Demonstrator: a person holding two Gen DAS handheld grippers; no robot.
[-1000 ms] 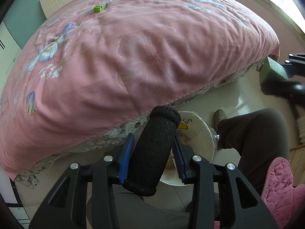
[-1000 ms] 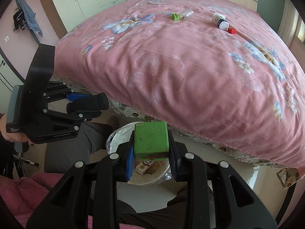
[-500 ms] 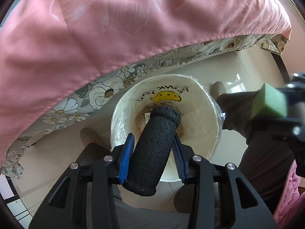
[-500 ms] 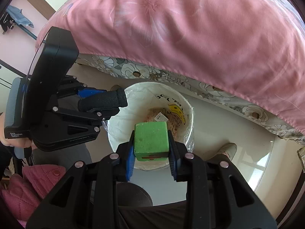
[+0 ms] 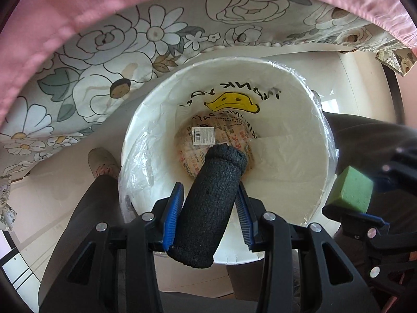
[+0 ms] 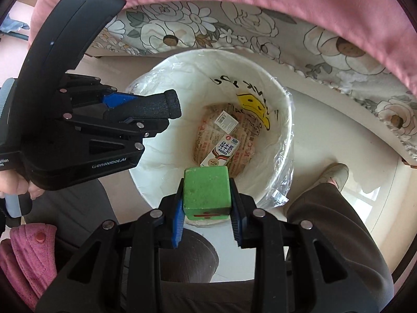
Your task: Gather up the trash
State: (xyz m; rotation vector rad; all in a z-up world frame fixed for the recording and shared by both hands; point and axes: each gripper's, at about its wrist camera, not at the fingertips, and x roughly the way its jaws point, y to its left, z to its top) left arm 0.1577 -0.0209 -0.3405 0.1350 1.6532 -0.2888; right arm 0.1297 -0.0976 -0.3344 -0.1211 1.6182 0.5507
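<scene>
Directly beneath both tools stands the lined waste bin [image 5: 294, 83], its white liner folded over the rim, set on the floor just beside the floral bed skirt [image 5: 109, 60]. The left gripper [image 5: 208, 203] is clamped on a black foam tube [image 5: 211, 206], whose free end projects ahead of the jaws over the bin's interior. The right gripper [image 6: 206, 206] is clamped on a green foam block [image 6: 206, 191], held above the bin's near rim. Ahead of the block, at the bin's bottom, lie a milk carton [image 6: 221, 154] and a printed paper bag [image 6: 242, 133].

Assessment: the step in hand is the drop. The tube appears well placed; its release should be clean if the jaws open fully. The block sits close to the rim, so the right tool would do better carried slightly forward before opening. Releasing one item at a time would avoid a collision between the tools. The person's trouser legs [image 6: 336, 221] stand close on either side; a bounce off the rim is the principal risk.
</scene>
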